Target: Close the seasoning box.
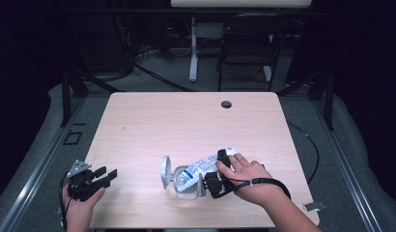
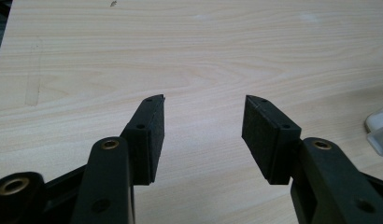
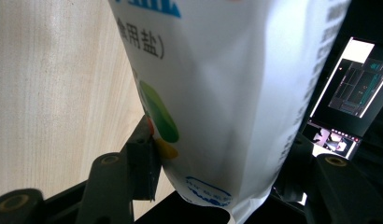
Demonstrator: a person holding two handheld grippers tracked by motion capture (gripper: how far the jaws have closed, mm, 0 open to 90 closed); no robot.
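Note:
A white salt bag (image 1: 198, 169) with blue print lies slanted near the table's front edge. Its lower-left end is over a clear container (image 1: 186, 192) whose round lid (image 1: 165, 171) stands swung open at the left. My right gripper (image 1: 218, 168) is shut on the bag's upper-right end. In the right gripper view the bag (image 3: 217, 93) sits between both pads of the right gripper (image 3: 217, 163). My left gripper (image 1: 108, 172) rests at the table's front left corner, open with nothing in it. In the left gripper view the left gripper (image 2: 203, 130) has bare wood between its pads.
The wooden table (image 1: 186, 121) has a cable hole (image 1: 226, 104) near its far edge. A dark chair (image 1: 244, 43) and a table leg stand beyond it. The container's edge (image 2: 379, 130) shows at the right of the left gripper view. A lit screen (image 3: 353, 88) glows behind the bag.

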